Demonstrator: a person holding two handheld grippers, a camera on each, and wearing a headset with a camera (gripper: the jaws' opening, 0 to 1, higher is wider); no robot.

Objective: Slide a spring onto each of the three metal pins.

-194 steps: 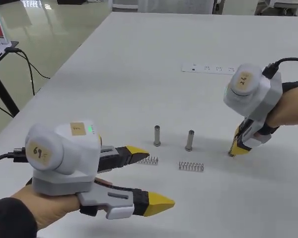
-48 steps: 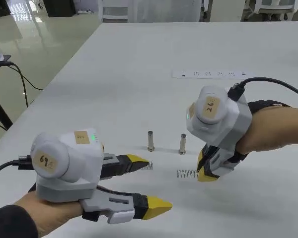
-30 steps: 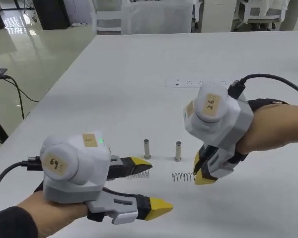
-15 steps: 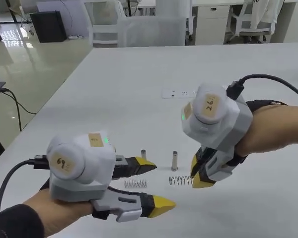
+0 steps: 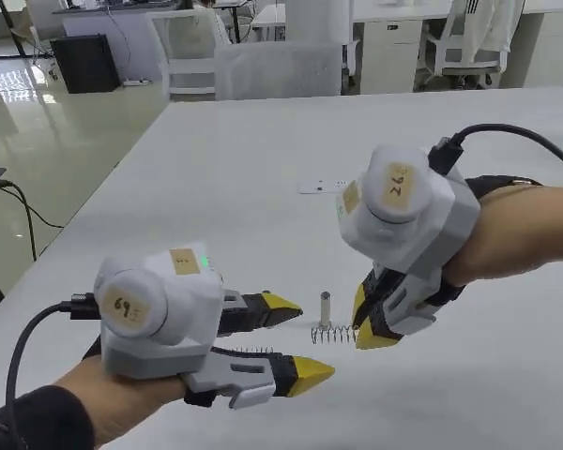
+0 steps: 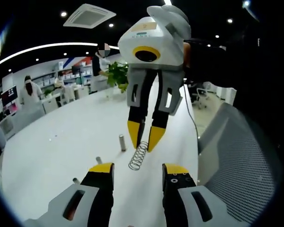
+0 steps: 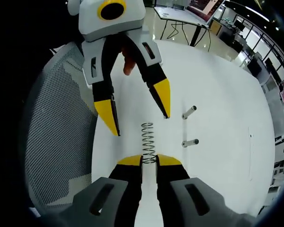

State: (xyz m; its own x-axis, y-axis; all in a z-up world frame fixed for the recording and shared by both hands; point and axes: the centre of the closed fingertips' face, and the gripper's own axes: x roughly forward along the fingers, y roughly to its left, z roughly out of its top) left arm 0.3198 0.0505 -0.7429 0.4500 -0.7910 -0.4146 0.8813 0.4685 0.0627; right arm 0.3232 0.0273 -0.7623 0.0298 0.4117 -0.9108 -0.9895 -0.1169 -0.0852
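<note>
We have the right gripper (image 7: 149,160) pinched on one end of a spring (image 7: 147,139), leaving its other end free for the upright pin (image 5: 325,307) just beside it, while our left gripper (image 5: 305,339) hovers open, empty.

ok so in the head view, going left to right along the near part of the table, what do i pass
left gripper, jaws apart → spring → right gripper, shut on the spring's end. The upright pin stands just behind the spring, so its place in the order is unclear and I've left it out.
</note>
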